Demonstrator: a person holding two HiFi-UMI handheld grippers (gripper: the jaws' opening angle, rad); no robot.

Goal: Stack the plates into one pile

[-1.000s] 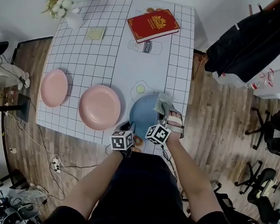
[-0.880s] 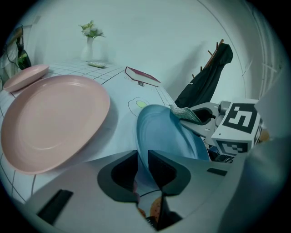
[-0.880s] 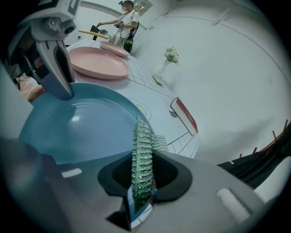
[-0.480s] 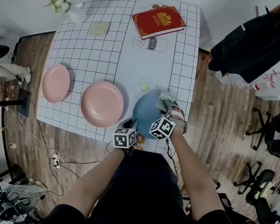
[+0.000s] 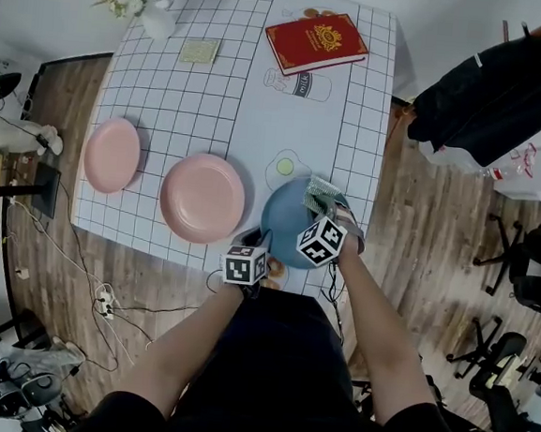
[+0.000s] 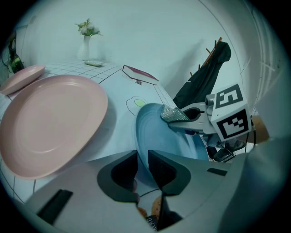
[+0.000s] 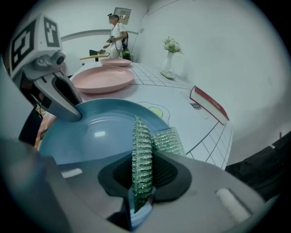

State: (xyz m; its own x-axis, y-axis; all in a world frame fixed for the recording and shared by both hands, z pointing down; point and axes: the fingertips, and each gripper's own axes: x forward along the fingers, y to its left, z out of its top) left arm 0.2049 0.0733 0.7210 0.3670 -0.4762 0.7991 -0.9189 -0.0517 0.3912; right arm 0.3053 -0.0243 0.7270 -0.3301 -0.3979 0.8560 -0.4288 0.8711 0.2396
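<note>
Blue plate (image 5: 287, 223) sits at the counter's (image 5: 216, 83) near edge, just right of the large pink plate (image 5: 202, 198), with the small pink plate (image 5: 112, 154) farther left. My left tool (image 6: 142, 157) pinches its near rim between narrowly parted jaws. My right tool (image 7: 143, 157) has just been closing its green-padded jaws onto the rim between them.

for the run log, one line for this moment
left gripper: shut on blue plate rim | right gripper: jaws closing on green scouring pad
</note>
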